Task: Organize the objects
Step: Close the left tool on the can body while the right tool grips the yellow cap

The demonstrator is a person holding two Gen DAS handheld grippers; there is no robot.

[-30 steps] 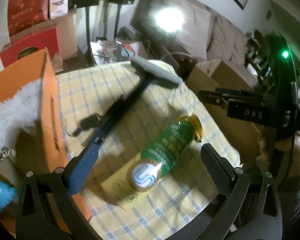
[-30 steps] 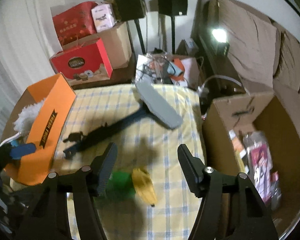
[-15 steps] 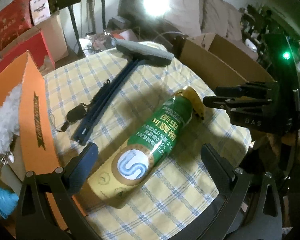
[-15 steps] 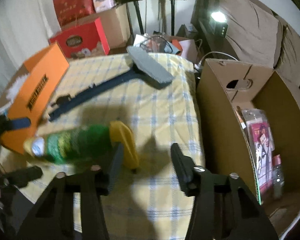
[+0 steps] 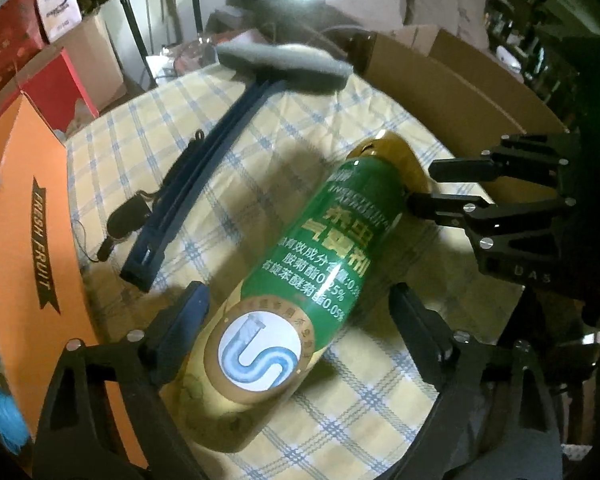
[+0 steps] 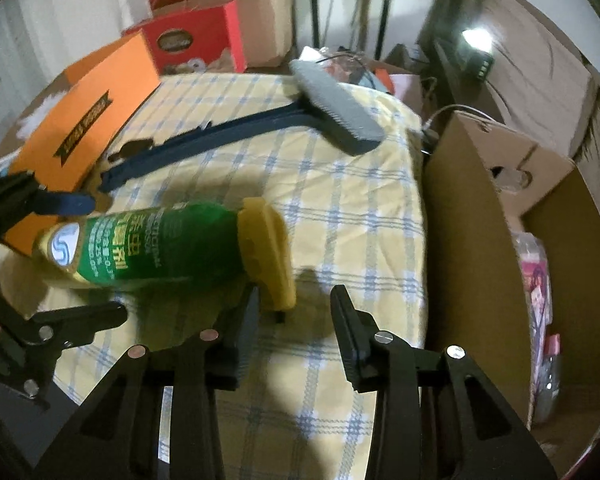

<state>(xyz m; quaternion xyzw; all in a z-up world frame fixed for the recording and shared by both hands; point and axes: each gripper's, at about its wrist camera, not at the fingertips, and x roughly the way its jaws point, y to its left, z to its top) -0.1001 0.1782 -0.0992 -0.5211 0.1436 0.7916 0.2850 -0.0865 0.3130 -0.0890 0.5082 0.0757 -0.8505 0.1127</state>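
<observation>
A green spray can (image 5: pixel 320 240) with a yellow cap lies on its side on the yellow checked tablecloth (image 5: pixel 260 152); it also shows in the right wrist view (image 6: pixel 156 244). My left gripper (image 5: pixel 296 312) is open, its fingers on either side of the can's base. My right gripper (image 6: pixel 294 316) is open, just in front of the yellow cap (image 6: pixel 268 252), not gripping it. The right gripper also shows in the left wrist view (image 5: pixel 440 186), by the cap.
A dark blue brush (image 6: pixel 236 128) with a grey head lies across the table's far half. An orange box (image 6: pixel 84 120) stands at the left. An open cardboard box (image 6: pixel 520 240) with packets stands right of the table. A black key fob (image 5: pixel 126 216) lies by the brush handle.
Both grippers have closed in on the can: the left now straddles its base, the right has come up to its cap. The can lies in the same spot.
</observation>
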